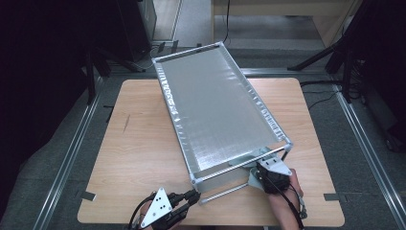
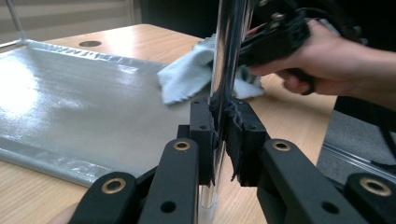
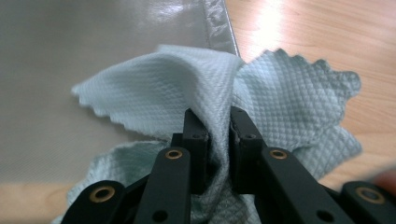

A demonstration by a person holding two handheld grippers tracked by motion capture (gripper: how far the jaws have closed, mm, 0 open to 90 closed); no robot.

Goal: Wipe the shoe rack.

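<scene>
A long metal rack [image 1: 215, 110] with a silver-grey sheet stretched over its frame lies slantwise on the wooden table [image 1: 139, 143]. My left gripper [image 1: 194, 196] is at the rack's near corner. In the left gripper view its jaws [image 2: 223, 135] are shut on a chrome pole [image 2: 229, 46] of the frame. My right gripper [image 1: 268, 167] is at the rack's near right end, shut on a pale blue-green cloth [image 3: 177, 84] bunched between its pads [image 3: 217, 135]. The cloth [image 2: 187, 77] rests on the sheet's edge [image 3: 93, 46] and spills onto the table.
The rack covers the middle and far part of the table and overhangs its far edge. Bare wood [image 1: 134, 124] lies to the left of it. Dark stands and cables [image 1: 335, 52] are on the floor around the table. A person's hand [image 2: 327, 56] holds the right gripper.
</scene>
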